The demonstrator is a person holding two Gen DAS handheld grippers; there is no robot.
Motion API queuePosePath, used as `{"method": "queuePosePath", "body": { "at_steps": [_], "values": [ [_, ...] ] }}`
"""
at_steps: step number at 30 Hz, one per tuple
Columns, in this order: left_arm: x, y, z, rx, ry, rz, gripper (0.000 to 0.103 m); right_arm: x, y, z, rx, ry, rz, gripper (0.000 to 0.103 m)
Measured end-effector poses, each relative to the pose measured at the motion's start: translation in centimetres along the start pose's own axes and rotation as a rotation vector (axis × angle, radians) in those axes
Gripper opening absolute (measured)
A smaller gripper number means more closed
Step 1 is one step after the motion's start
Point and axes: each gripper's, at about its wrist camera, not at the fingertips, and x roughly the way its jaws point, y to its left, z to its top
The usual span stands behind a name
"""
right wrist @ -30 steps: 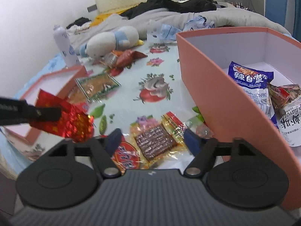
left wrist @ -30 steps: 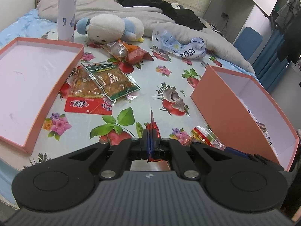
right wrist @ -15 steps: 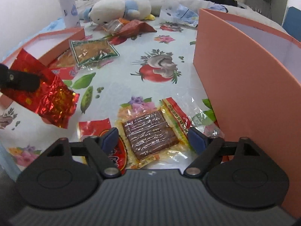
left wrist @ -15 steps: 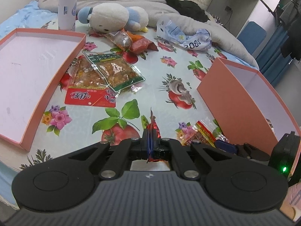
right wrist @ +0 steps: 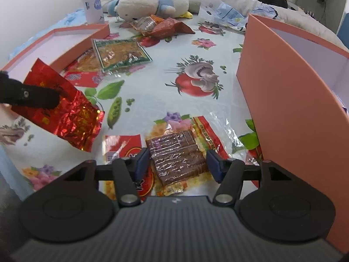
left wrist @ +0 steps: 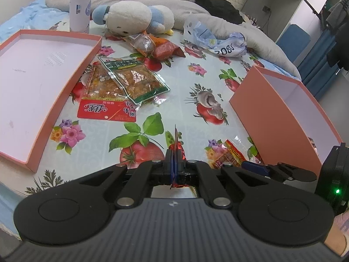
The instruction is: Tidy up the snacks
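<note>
My left gripper is shut on a shiny red foil snack packet, seen edge-on here; the right wrist view shows that packet held above the tablecloth at the left. My right gripper is open, its fingers either side of a brown snack pack in clear wrap lying on the cloth. A red packet lies beside it. The tall orange box stands at the right; it also shows in the left wrist view. Green-edged and red snack packs lie mid-table.
A shallow orange lid lies at the left. A plush toy, a white bottle, orange snack bags and a crumpled plastic bag sit at the far side. Bedding lies behind.
My right gripper has lowered and moved forward over the brown snack pack, fingers now straddling it. My left gripper has kept hold of the red packet and shifted slightly forward.
</note>
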Motion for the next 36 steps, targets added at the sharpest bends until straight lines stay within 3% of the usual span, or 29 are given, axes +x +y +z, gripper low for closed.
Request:
{"method": "queuePosePath", "body": {
  "at_steps": [19,31,32,33,36],
  "values": [
    [-5.6,-2.4,2.0,0.012,-0.059,0.008,0.001,-9.2,0.0,2.7,0.054,-0.156,0.004,0.059],
    [-9.4,-5.6,2.0,0.036,-0.116,-0.032,0.001,-15.3,-2.0,2.9,0.098,-0.243,-0.048,0.058],
    [-9.6,-5.9,2.0,0.038,-0.12,-0.038,0.001,-15.7,-2.3,2.9,0.108,-0.248,-0.048,0.047],
    [-9.7,-6.3,1.9,0.042,-0.122,-0.048,0.001,-16.1,-2.7,2.9,0.121,-0.244,-0.051,0.003],
    [-9.9,-7.5,1.9,0.068,-0.134,-0.077,0.001,-16.8,-3.6,2.6,0.139,-0.254,-0.085,0.005]
  ]
}}
